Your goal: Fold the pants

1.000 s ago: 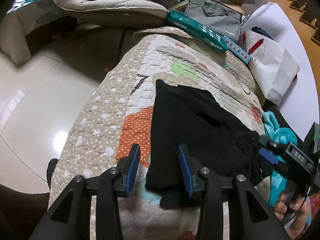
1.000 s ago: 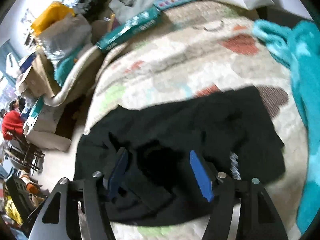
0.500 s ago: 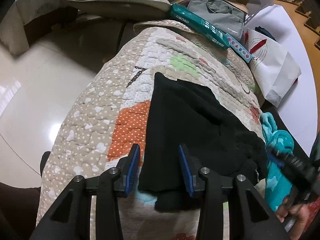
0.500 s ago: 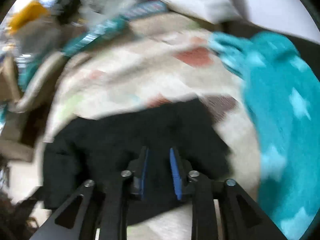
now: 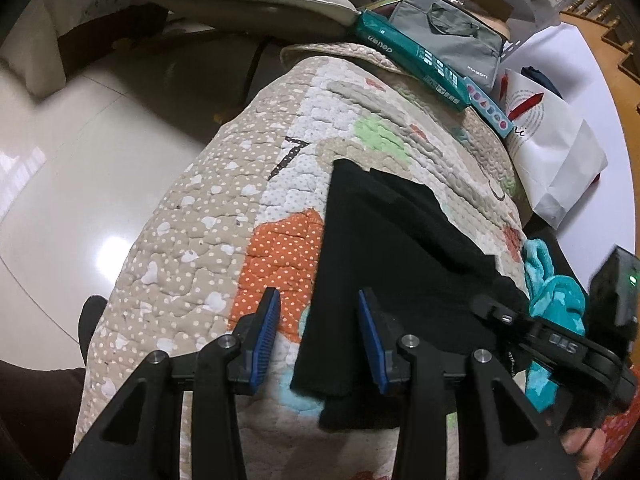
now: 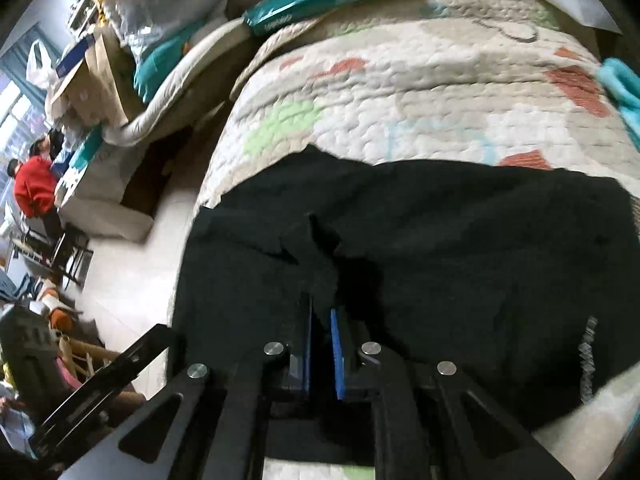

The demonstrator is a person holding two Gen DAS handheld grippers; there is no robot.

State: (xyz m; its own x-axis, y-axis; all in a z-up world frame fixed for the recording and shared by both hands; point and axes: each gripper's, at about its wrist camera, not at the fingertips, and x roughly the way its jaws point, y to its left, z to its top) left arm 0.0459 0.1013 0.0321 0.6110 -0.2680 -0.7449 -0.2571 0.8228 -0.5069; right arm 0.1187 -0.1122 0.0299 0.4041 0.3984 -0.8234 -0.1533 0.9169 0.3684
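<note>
Black pants (image 5: 400, 248) lie spread on a patchwork quilt (image 5: 180, 240), with one narrow end toward the far side. My left gripper (image 5: 320, 338) hovers open over their near left edge, one pad above the quilt and the other above the cloth. In the right wrist view the pants (image 6: 460, 240) fill the middle. My right gripper (image 6: 321, 344) is closing tight there, its blue pads pinching a raised ridge of black fabric. The right gripper's tip (image 5: 486, 306) also shows at the pants' right side, with a person's hand (image 5: 580, 446) below it.
A teal towel (image 5: 556, 292) lies at the quilt's right edge. A white paper bag (image 5: 556, 152), a teal box (image 5: 412, 56) and a grey bag (image 5: 448, 36) crowd the far end. Shiny floor (image 5: 60, 160) drops off to the left. A person in red (image 6: 34, 188) sits far off.
My right gripper went from wide open over the pants to shut on a fold of them, sliding sideways across the cloth. The left gripper kept its place and its opening.
</note>
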